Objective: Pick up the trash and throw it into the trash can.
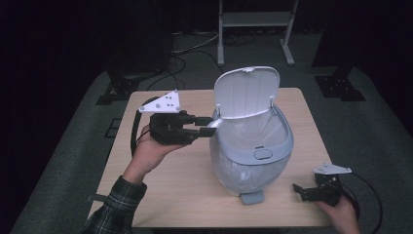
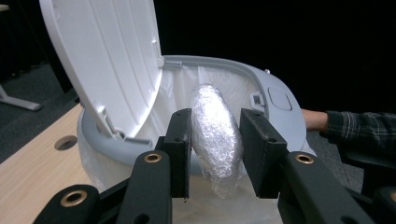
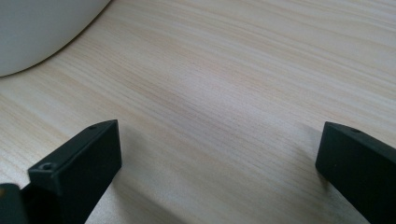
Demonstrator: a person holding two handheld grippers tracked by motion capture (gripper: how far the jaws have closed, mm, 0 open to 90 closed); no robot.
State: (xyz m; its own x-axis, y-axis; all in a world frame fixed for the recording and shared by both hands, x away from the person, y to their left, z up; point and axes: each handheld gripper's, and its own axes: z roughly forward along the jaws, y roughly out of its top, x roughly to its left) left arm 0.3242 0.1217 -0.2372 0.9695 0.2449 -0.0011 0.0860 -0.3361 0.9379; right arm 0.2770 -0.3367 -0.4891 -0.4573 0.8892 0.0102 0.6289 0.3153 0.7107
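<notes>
A grey and white pedal bin [image 1: 253, 155] stands on the wooden table [image 1: 165, 185], its lid [image 1: 246, 92] up and a clear liner inside. In the left gripper view, a crumpled silver foil wad [image 2: 217, 135] sits pinched between the two black pads of my left gripper [image 2: 217, 151], just over the bin's rim [image 2: 275, 100] beside the raised lid [image 2: 112, 60]. From above, the left gripper [image 1: 209, 126] reaches the bin's left rim with the foil wad [image 1: 213, 125] at its tip. My right gripper [image 1: 299, 191] rests at the table's front right, open, with only bare wood between its jaws [image 3: 219, 158].
The bin's foot pedal [image 1: 252, 197] juts toward the front edge. The bin's white wall [image 3: 32, 28] curves into the right gripper view's top left corner. A metal stand [image 1: 255, 22] and cables lie on the dark floor behind the table.
</notes>
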